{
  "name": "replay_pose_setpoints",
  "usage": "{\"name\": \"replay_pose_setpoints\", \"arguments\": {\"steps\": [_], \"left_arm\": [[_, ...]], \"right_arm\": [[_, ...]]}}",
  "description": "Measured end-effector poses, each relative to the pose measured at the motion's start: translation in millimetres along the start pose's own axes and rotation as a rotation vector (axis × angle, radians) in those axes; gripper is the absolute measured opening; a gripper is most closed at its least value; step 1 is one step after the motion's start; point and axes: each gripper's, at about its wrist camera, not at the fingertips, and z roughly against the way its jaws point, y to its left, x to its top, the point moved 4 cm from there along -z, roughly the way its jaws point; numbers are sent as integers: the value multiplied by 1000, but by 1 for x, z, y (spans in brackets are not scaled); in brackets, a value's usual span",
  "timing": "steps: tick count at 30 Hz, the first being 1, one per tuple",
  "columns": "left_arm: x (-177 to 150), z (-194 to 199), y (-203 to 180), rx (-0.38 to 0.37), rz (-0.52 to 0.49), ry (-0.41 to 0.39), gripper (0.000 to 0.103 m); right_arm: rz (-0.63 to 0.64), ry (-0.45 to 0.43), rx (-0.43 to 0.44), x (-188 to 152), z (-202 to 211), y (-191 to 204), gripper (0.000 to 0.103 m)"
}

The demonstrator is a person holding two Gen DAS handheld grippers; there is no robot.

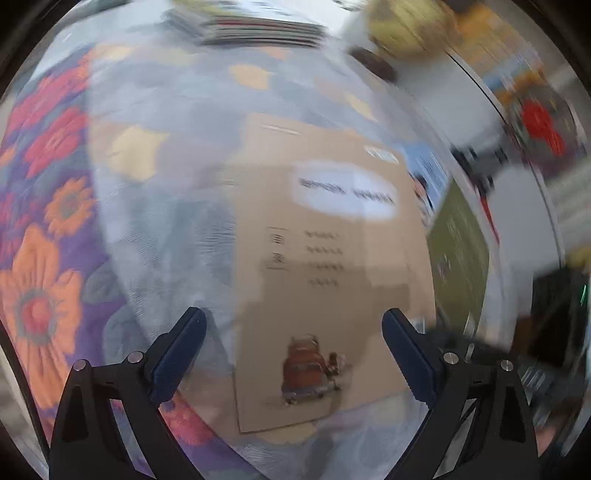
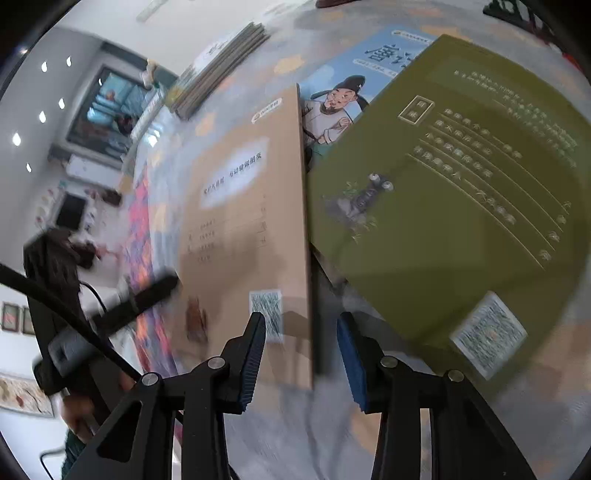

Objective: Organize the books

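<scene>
A tan book lies flat on the floral tablecloth, with a white title oval and a small car picture. My left gripper is open and empty just above its near part. In the right wrist view the tan book lies left of an olive-green book, which overlaps a blue book with a cartoon man. My right gripper is open, its fingers either side of the tan book's right edge near the corner. A stack of books lies at the far table edge; it also shows in the right wrist view.
The tablecloth has orange and red flowers along its left side. A yellow-green round object on a dark base stands at the back right. The left gripper and its cable show at the left of the right wrist view. Both views are blurred.
</scene>
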Motion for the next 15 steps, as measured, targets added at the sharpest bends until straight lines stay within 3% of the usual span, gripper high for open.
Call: {"name": "replay_pose_setpoints", "arguments": {"steps": [2, 4, 6, 9, 13, 15], "left_arm": [[-3, -2, -8, 2, -88, 27, 97], [-7, -3, -12, 3, -159, 53, 97], [-16, 0, -14, -55, -215, 91, 97], [-27, 4, -24, -185, -236, 150, 97], [-52, 0, -50, -391, -251, 245, 97], [-62, -2, -57, -536, -204, 313, 97]], "right_arm": [[-40, 17, 86, 4, -8, 2, 42], [-61, 3, 93, 3, -7, 4, 42], [-75, -35, 135, -4, 6, 7, 42], [-142, -81, 260, -26, 39, 12, 42], [-174, -181, 274, -57, 95, 25, 42], [-189, -220, 262, -66, 113, 40, 47]]}}
